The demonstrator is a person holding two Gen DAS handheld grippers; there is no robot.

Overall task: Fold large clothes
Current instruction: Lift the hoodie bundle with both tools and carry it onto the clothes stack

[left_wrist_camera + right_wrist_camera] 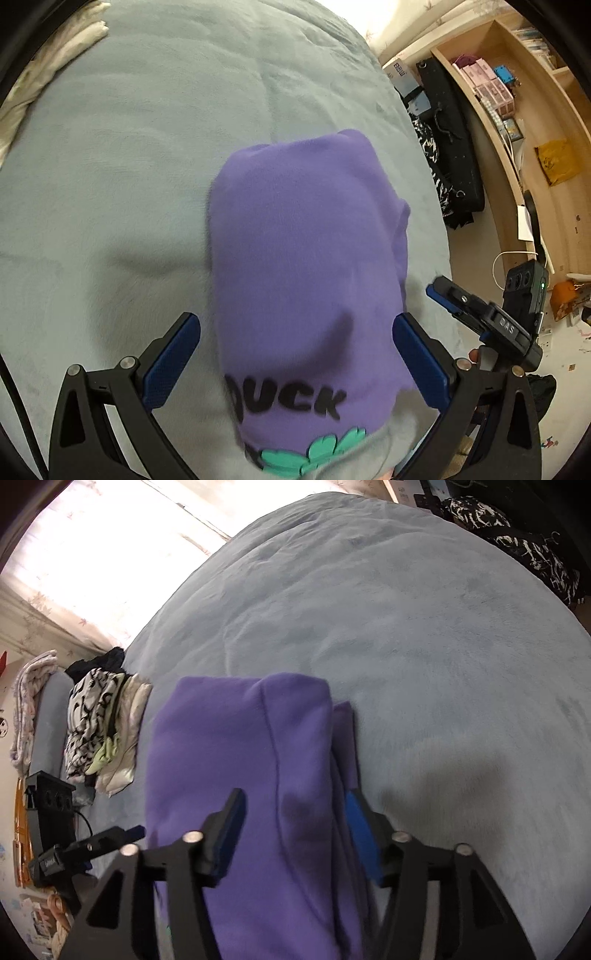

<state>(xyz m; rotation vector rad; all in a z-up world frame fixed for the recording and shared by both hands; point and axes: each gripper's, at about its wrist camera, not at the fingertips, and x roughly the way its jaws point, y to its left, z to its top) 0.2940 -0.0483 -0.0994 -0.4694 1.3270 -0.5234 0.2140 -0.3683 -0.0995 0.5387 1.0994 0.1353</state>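
A folded purple garment [306, 258] with black "DUCK" lettering and a green flower print lies on the grey-blue bed cover [147, 147]. My left gripper [295, 354] is open, its blue-padded fingers [170, 362] on either side of the garment's near end, above it. My right gripper [295, 834] is open too, fingers [229, 834] straddling the garment [240, 775] from the other side. The right gripper also shows in the left wrist view [480, 317] beside the garment.
A stack of folded clothes [103, 731] sits at the bed's left edge. A black patterned bag [447, 147] and wooden shelves [517, 92] stand beyond the bed's right edge. A cream cloth [48, 66] lies at the far left.
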